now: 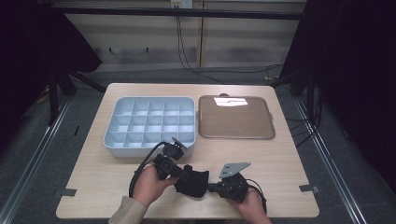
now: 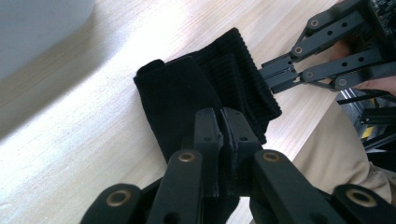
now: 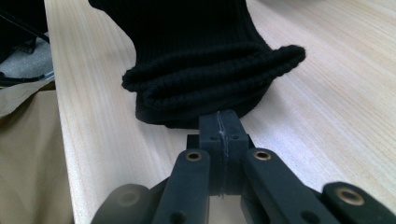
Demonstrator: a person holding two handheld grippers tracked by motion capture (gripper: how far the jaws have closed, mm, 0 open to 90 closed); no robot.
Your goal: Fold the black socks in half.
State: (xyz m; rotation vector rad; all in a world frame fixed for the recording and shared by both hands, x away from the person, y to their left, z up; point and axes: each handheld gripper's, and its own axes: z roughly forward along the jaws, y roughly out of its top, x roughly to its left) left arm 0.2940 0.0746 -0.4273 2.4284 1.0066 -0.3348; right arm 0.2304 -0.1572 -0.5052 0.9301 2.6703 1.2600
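Note:
A black ribbed sock (image 1: 197, 183) lies folded on the wooden table near its front edge, between my two grippers. My left gripper (image 1: 183, 173) comes at it from the left. In the left gripper view the jaws (image 2: 222, 114) are pressed together over the sock (image 2: 187, 88), with dark cloth pinched between them. My right gripper (image 1: 210, 187) points at the sock from the right. Its jaws (image 3: 219, 116) are shut flat against each other, with the tips touching the bottom layer of the rolled cuff (image 3: 210, 74). The left gripper view shows the right gripper (image 2: 266, 77) at the cuff edge.
A light grey tray (image 1: 108, 140) divided into several empty compartments stands behind the left gripper. A flat brown tray (image 1: 236, 119) lies to its right. The table's front edge is just behind both hands. Bare wood stretches to the left and right of the sock.

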